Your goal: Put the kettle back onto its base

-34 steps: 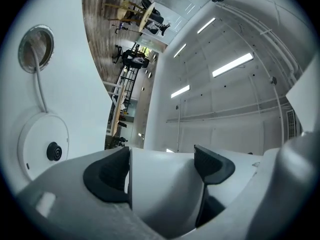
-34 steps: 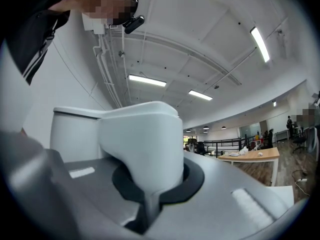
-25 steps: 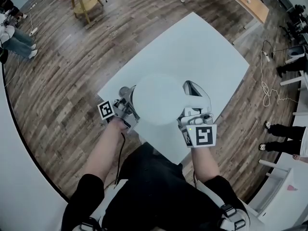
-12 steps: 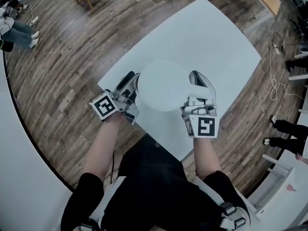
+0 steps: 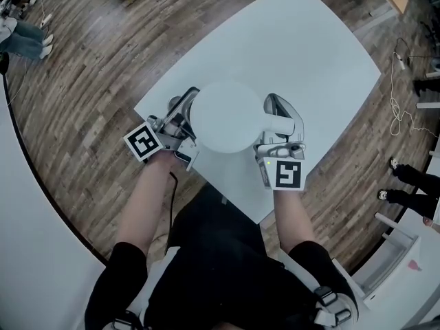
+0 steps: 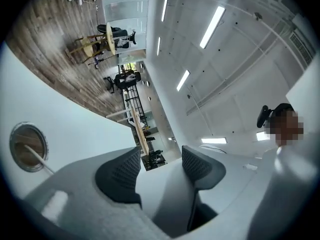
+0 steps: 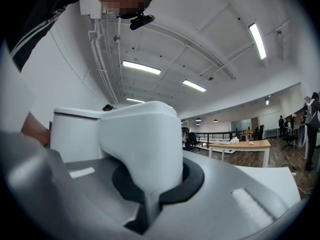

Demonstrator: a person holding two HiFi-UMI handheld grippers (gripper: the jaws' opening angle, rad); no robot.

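Left gripper [image 5: 182,108] has slid up along the kettle's left side since a second ago; the kettle [image 5: 227,115] is sitting a bit farther up the table [image 5: 309,47].

Head view: you're holding one kettle over the near part of one white table, between your two grippers. Its round top is hiding whatever is under it. Your right gripper [image 5: 278,135] is gripping the handle [image 5: 283,108] on the kettle's right. A cable [image 5: 395,115] is lying on the wood floor to the right, with shoes [image 5: 405,177] near it. Nothing is blocking the far tabletop.

Left gripper view: your left gripper [image 6: 160,166] is spreading its jaws, with nothing between them, only the far room. One round ring [image 6: 27,146] with a brown inside is showing in the table surface [image 6: 65,119]; can't tell what it is.

Right gripper view: your right gripper [image 7: 157,184] is pinching the white handle [image 7: 142,139], with the kettle body [image 7: 75,134] just behind on the left. One wooden desk [image 7: 240,146] is standing well apart in the background.
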